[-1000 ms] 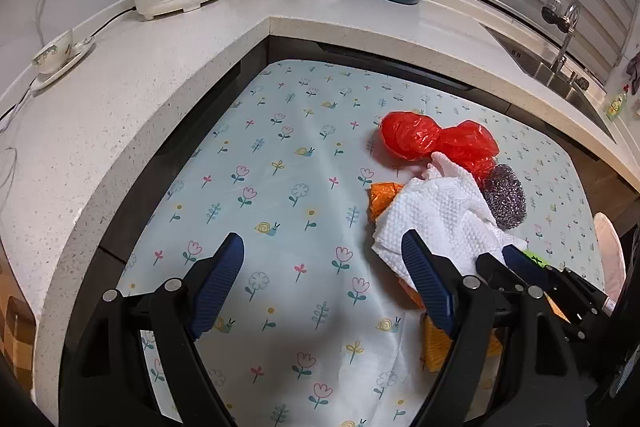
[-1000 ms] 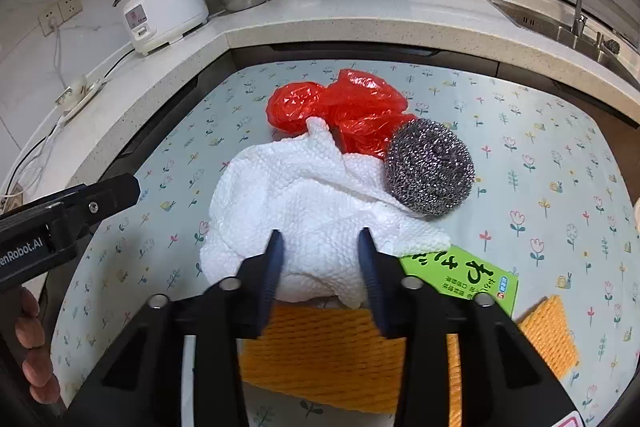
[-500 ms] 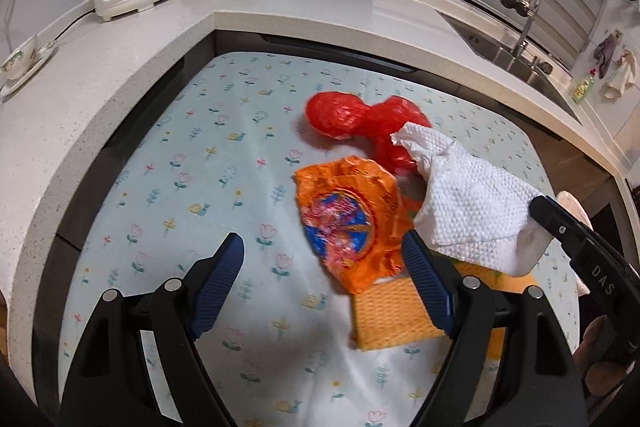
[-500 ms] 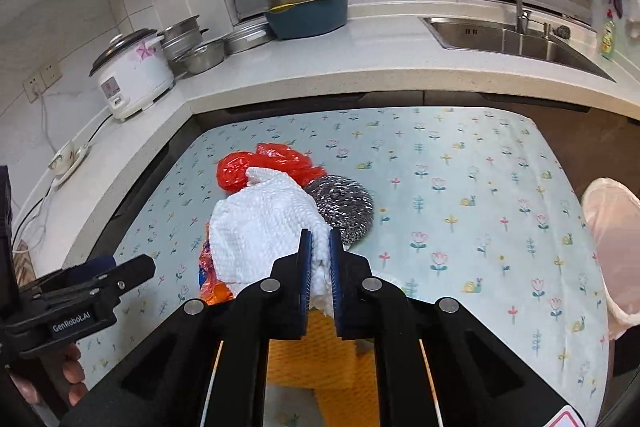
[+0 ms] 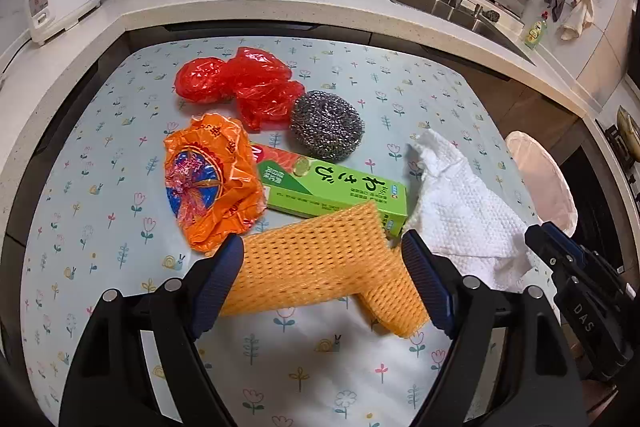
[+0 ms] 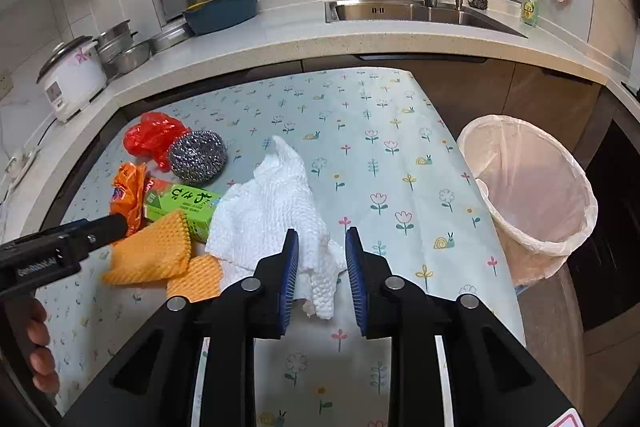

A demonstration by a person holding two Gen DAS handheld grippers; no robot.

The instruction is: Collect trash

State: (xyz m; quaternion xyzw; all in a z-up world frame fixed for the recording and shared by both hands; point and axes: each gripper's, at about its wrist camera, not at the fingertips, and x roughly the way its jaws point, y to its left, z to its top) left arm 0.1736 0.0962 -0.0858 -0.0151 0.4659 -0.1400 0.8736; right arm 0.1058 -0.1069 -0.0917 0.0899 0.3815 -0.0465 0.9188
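Note:
A white paper towel [image 6: 276, 211] lies crumpled on the flowered table cloth [image 6: 376, 147]; it also shows in the left wrist view [image 5: 464, 211]. My right gripper [image 6: 322, 279] has its jaws apart around the towel's near corner, not pressing it. My left gripper [image 5: 324, 283] is open and empty over an orange foam net [image 5: 320, 263]. Beyond it lie a green box [image 5: 336, 187], an orange wrapper [image 5: 212, 179], a red plastic bag [image 5: 240, 83] and a steel scourer [image 5: 326, 125]. A bin with a pale liner [image 6: 528, 187] stands at the table's right edge.
A stone counter [image 6: 280, 43] wraps the table at the back and left, with a rice cooker [image 6: 74, 79], metal pots [image 6: 120, 47], a blue dish [image 6: 222, 7] and a sink with tap [image 6: 416, 9].
My right gripper carried the paper towel from the pile to the right toward the bin, then its jaws opened. The left gripper moved over the uncovered foam net, box and wrapper.

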